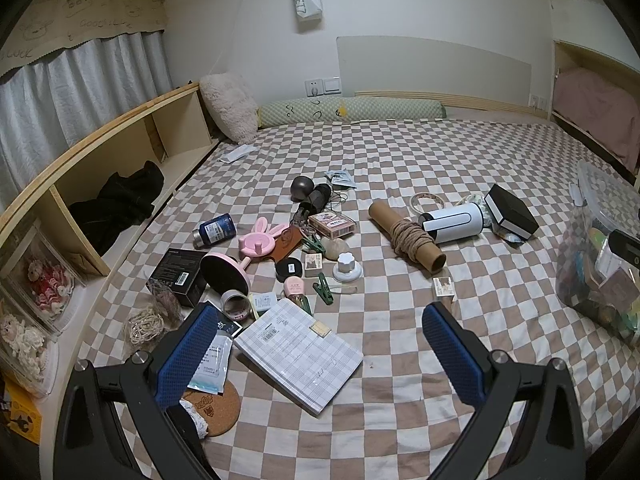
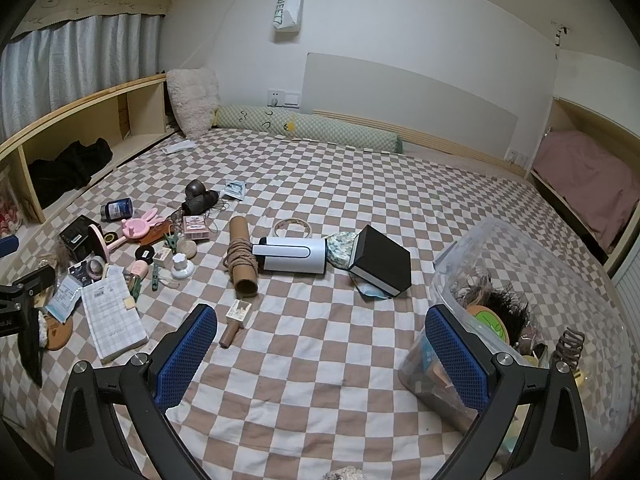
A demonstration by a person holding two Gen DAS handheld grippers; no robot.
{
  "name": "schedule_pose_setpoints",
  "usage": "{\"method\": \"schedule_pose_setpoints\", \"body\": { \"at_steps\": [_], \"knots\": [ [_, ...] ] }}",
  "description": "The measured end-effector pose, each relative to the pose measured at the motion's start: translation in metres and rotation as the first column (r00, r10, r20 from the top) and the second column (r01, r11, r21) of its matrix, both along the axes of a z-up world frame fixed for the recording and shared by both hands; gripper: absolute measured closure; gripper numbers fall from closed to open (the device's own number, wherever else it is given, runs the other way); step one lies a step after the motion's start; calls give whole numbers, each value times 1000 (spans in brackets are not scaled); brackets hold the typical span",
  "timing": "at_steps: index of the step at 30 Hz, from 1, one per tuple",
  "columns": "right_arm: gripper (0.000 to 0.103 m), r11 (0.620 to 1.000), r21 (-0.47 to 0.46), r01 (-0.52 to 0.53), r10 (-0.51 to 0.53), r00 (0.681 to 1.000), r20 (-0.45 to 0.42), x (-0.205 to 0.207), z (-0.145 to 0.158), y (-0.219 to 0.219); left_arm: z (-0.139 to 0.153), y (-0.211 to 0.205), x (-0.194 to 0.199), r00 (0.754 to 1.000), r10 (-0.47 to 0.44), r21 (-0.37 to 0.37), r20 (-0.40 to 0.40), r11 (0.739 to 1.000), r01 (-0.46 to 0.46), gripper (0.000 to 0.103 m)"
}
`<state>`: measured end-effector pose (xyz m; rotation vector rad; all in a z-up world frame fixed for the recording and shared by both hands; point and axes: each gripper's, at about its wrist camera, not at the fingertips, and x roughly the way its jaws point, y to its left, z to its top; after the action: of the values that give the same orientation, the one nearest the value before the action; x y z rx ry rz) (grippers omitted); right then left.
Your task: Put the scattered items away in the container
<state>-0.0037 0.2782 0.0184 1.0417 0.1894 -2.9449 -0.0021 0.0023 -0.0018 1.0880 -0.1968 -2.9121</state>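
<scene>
— Grippers first: where do yours stand?

— Your left gripper point(image 1: 322, 354) hangs low over the near left of the checkered bed point(image 1: 400, 160), jaws spread wide, holding nothing; the gridded notebook point(image 1: 298, 354) lies between its blue pads. Your right gripper point(image 2: 326, 354) is just as wide and just as empty, over bare sheet, with its right pad close against the clear container point(image 2: 532, 272).

— And the container?

— It sits at the bed's right side, already holding a dark brush, a round green piece and a brown claw clip.

— Which way do the long things lie?

— In the right view, your cardboard tube point(image 2: 241, 254), wound with rope, runs near to far, open end toward you. The white cylinder point(image 2: 294, 254) lies across it, left to right, touching the tube's rope at one end and a black box point(image 2: 382, 260) at the other. A small stamp point(image 2: 236, 320) points its handle at you, near your left pad. The remaining clutter is heaped at far left.
</scene>
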Motion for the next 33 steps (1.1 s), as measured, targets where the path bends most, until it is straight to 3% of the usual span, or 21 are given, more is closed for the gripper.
{"method": "schedule_pose_setpoints", "body": {
  "at_steps": [26,33],
  "knots": [
    [0,1000,9,-2,2,1000,5,1,-1,-3,-1,4,1,1000,4,-4,5,1000,-4,0],
    [0,1000,-22,-17,18,998,59,-7,-7,-1,-2,-3,-1,1000,20,9,16,1000,-20,0]
  ]
}}
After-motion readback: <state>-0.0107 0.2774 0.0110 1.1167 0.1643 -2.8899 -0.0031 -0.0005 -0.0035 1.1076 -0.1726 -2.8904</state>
